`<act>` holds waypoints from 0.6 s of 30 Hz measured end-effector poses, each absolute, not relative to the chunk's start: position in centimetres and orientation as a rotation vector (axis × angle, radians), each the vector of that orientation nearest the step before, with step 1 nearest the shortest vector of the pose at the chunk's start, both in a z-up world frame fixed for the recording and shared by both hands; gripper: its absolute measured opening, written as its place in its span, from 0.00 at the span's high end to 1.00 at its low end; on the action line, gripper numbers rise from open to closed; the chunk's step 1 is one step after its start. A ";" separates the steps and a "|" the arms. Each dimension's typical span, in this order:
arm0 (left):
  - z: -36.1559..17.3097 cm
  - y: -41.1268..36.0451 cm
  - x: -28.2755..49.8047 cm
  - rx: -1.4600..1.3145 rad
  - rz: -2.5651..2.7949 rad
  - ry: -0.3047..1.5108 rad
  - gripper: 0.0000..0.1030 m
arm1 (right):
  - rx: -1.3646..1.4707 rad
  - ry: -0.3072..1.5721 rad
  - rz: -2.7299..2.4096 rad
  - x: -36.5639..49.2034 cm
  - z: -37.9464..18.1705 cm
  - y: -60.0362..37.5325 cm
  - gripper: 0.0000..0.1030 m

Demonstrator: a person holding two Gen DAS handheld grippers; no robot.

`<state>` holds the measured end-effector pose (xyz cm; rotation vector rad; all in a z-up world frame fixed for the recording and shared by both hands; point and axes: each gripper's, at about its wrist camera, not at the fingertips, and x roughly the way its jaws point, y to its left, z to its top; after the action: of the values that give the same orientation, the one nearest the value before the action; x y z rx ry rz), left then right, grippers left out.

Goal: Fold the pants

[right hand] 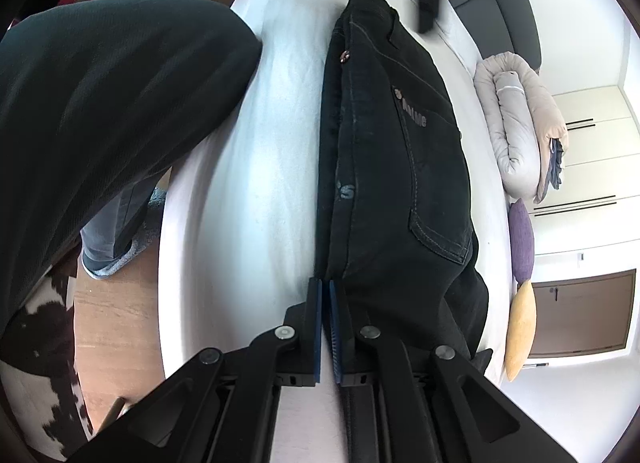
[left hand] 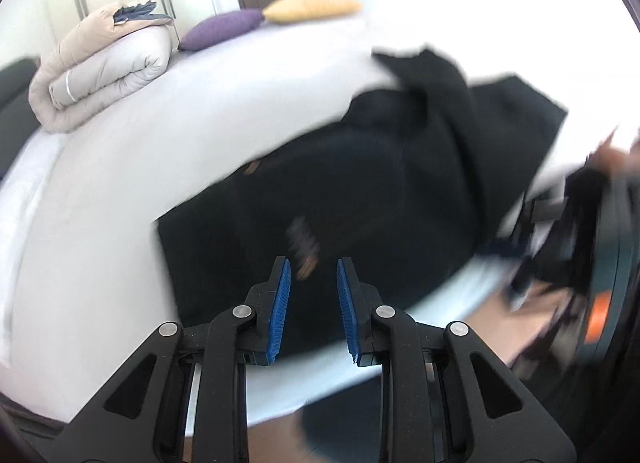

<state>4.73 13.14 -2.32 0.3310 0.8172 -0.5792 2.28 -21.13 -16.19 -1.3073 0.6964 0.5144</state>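
Black jeans (left hand: 360, 183) lie folded lengthwise on a white bed (left hand: 120, 183). My left gripper (left hand: 313, 267) is open and empty, hovering just above the jeans near the bed's front edge. In the right wrist view the jeans (right hand: 400, 163) stretch away along the bed (right hand: 260, 183), back pocket up. My right gripper (right hand: 325, 283) is shut on the near edge of the jeans, fabric pinched between its blue pads. The right gripper also shows blurred at the right edge of the left wrist view (left hand: 520, 263).
A rolled beige duvet (left hand: 108, 71), a purple pillow (left hand: 224, 29) and a yellow pillow (left hand: 312, 7) sit at the far end of the bed. The person's dark sleeve (right hand: 100, 103) fills the left of the right wrist view. Wooden floor (right hand: 116, 303) lies beside the bed.
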 end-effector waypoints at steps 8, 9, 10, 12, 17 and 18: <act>-9.8 5.2 8.0 0.245 -0.580 0.981 0.78 | -1.035 0.740 0.532 2.8 -13.8 -22.7 0.63; -9.9 5.6 8.0 0.204 -0.577 0.979 0.78 | -0.947 0.767 0.557 3.0 -12.9 -23.4 0.59; -9.9 6.1 8.1 0.161 -0.578 0.989 0.78 | -0.860 0.786 0.579 3.2 -11.9 -24.2 0.57; -10.0 6.8 8.1 0.112 -0.581 1.001 0.78 | -0.595 0.852 0.609 5.2 -9.1 -26.9 0.57; -10.5 6.5 7.7 0.055 -0.563 0.993 0.78 | -0.094 0.870 0.322 15.9 -2.8 -38.0 0.35; -10.5 6.4 7.5 0.053 -0.560 0.991 0.78 | -0.038 0.872 0.217 18.2 -2.2 -40.3 0.28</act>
<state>7.54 6.43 -10.51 0.0531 0.9909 -0.5596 18.19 -40.34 -2.24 -0.0377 0.8719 0.2173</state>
